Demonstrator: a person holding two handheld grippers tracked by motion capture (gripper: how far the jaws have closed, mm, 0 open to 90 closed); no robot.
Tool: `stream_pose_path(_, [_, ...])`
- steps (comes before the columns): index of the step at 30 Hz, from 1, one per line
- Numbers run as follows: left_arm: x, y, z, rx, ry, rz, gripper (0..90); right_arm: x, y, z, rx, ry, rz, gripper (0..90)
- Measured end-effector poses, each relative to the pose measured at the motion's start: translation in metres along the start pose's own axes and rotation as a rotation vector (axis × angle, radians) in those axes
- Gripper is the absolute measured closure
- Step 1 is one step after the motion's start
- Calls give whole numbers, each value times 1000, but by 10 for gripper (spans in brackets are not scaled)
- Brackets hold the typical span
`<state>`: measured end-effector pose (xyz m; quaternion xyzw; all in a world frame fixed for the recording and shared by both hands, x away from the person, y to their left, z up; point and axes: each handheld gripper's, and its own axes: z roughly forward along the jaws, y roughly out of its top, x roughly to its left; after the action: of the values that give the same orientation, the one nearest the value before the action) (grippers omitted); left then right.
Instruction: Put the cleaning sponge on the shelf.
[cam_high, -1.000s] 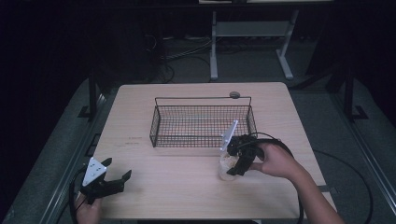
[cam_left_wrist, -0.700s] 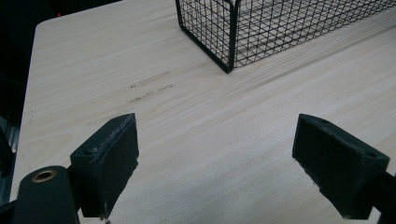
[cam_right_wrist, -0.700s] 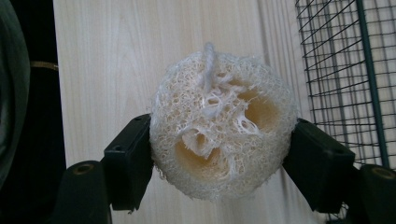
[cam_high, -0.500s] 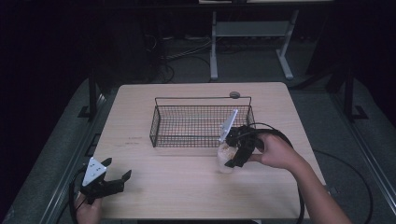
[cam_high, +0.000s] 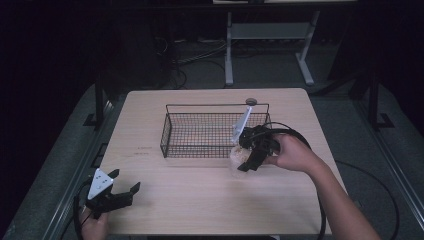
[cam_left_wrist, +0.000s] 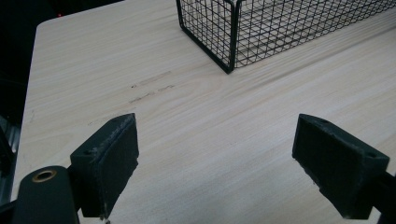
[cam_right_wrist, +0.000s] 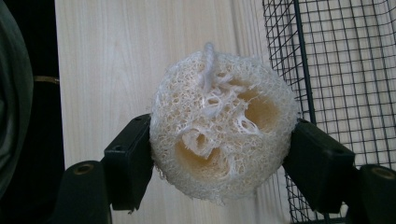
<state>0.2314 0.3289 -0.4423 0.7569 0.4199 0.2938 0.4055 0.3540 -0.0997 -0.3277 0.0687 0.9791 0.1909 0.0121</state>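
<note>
A pale round loofah sponge (cam_right_wrist: 219, 126) with a small string loop is pinched between the jaws of my right gripper (cam_right_wrist: 219, 163), which is shut on it. In the high view this gripper (cam_high: 242, 159) holds the loofah (cam_high: 237, 156) just off the table, beside the front right corner of a black wire basket (cam_high: 167, 131). The basket's mesh (cam_right_wrist: 345, 60) fills the right side of the right gripper view. My left gripper (cam_high: 120, 192) rests near the table's front left corner, open, with bare wood between its jaws (cam_left_wrist: 215, 163).
The light wooden table (cam_high: 200, 200) carries the basket (cam_left_wrist: 233, 32) near its middle. A small dark round fitting (cam_high: 251, 101) sits at the table's far edge. Cables trail from both grippers. Dark floor and a white frame lie beyond the table.
My right gripper has lifted the loofah up and moved it a little farther back along the basket's right front corner. The left gripper has stayed where it was.
</note>
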Motion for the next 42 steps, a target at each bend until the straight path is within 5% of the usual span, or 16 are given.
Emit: stream_pose_path(42, [1,0,-1,0,1,-4,137,-29,33,-22,7,-9,-10,284])
